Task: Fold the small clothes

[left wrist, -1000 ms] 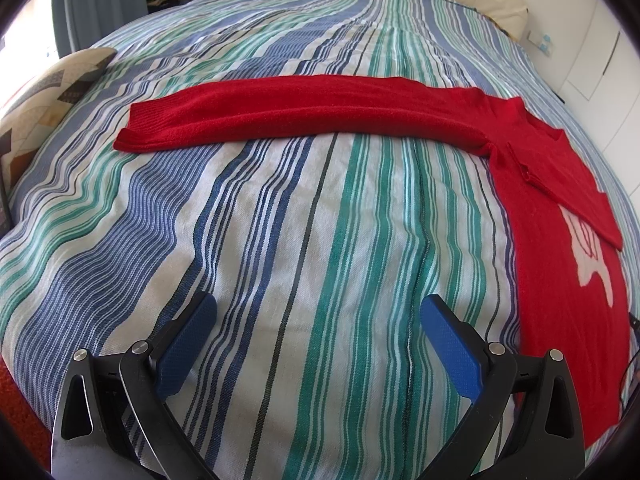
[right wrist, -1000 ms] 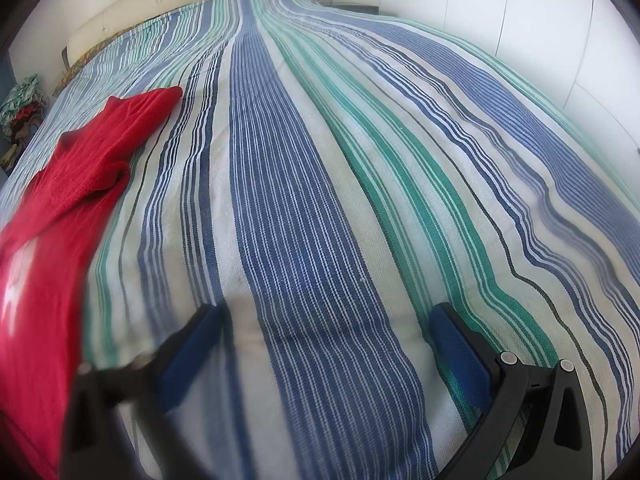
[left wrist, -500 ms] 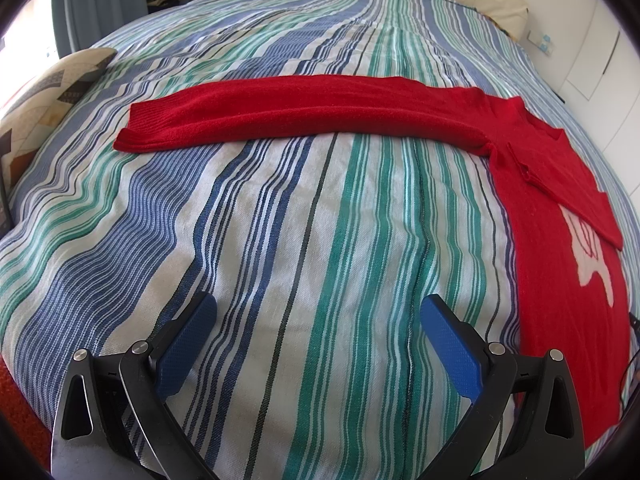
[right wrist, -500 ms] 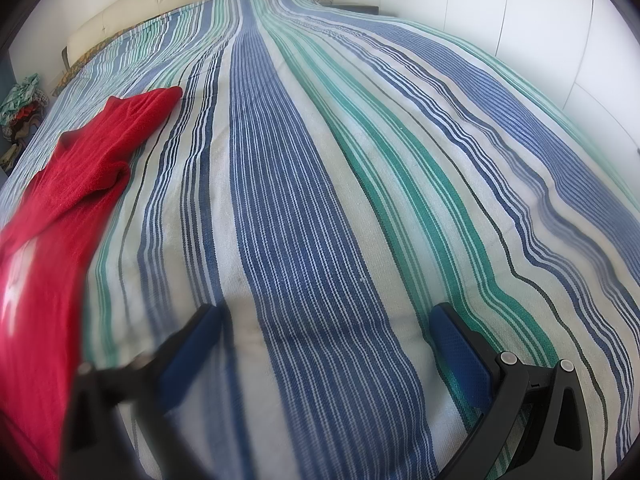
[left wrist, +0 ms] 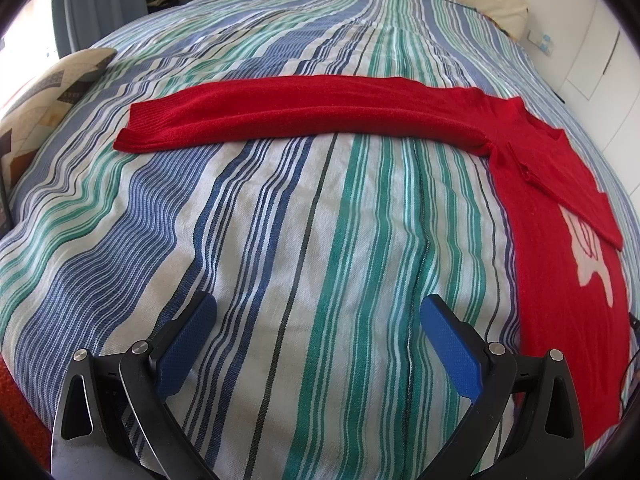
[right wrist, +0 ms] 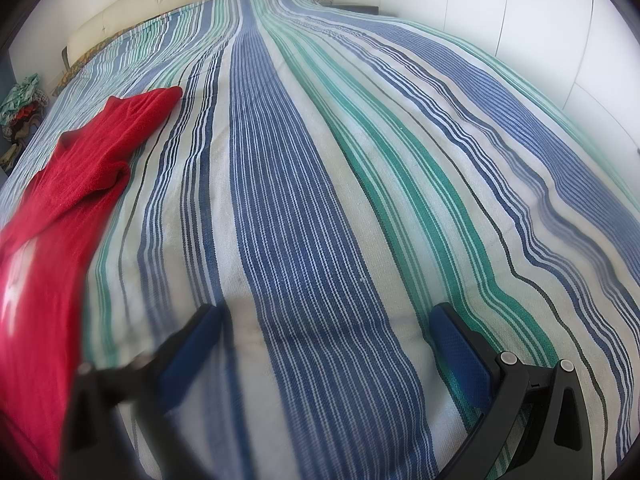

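Note:
A red knitted sweater (left wrist: 552, 240) with a white motif lies flat on the striped bedspread (left wrist: 304, 216). One long sleeve (left wrist: 304, 112) stretches out to the left across the bed. The other sleeve is folded over the sweater's chest. My left gripper (left wrist: 318, 312) is open above bare bedspread, well short of the sleeve and left of the sweater's body. In the right wrist view the sweater (right wrist: 68, 184) fills the left edge. My right gripper (right wrist: 326, 316) is open over bare stripes to its right, holding nothing.
A patterned cushion (left wrist: 44, 96) lies at the bed's left edge. A cream headboard (right wrist: 184, 4) and white cupboard doors (right wrist: 560, 28) border the bed. A pile of clothes (right wrist: 20, 104) sits beyond the far left side.

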Demonstrator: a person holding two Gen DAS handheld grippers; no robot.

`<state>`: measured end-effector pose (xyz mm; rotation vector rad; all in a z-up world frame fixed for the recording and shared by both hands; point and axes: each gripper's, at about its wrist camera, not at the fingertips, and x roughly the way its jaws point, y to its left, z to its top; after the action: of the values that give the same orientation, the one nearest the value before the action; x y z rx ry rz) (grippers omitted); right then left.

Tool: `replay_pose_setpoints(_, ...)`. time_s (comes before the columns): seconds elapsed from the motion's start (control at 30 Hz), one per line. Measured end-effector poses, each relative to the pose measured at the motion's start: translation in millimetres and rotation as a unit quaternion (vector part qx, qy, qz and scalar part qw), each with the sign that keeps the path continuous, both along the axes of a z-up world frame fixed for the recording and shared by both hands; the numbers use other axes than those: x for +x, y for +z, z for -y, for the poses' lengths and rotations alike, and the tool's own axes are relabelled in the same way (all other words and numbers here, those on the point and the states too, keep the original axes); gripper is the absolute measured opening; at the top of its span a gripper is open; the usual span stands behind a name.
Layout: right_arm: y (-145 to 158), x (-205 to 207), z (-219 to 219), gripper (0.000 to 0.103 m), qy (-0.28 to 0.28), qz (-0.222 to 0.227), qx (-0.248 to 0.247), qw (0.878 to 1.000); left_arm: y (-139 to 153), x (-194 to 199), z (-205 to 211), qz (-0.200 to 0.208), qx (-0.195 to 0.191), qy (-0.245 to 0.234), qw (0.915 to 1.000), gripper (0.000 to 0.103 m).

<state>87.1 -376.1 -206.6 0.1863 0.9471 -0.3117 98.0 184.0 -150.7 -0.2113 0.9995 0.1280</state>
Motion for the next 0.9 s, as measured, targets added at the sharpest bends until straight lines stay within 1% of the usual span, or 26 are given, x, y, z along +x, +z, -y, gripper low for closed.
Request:
replay_pose_setpoints(0.33,-0.1,0.0,0.0,0.103,0.0,0.0,0.0,1.0,3.6,-2.7,-1.8,0.008,-0.009,0.004,0.9999,0.102)
replay_pose_setpoints(0.77,-0.2,0.2,0.0,0.103,0.0,0.0,-0.001,1.0,4.8,-3.2,-2.0,0.009,-0.012,0.002,0.9999,0.102)
replay_pose_setpoints(0.9,-0.3,0.3,-0.2,0.103,0.0,0.0,-0.001,1.0,8.7,-4.7,-2.9,0.019,-0.029,-0.001,0.9994,0.102)
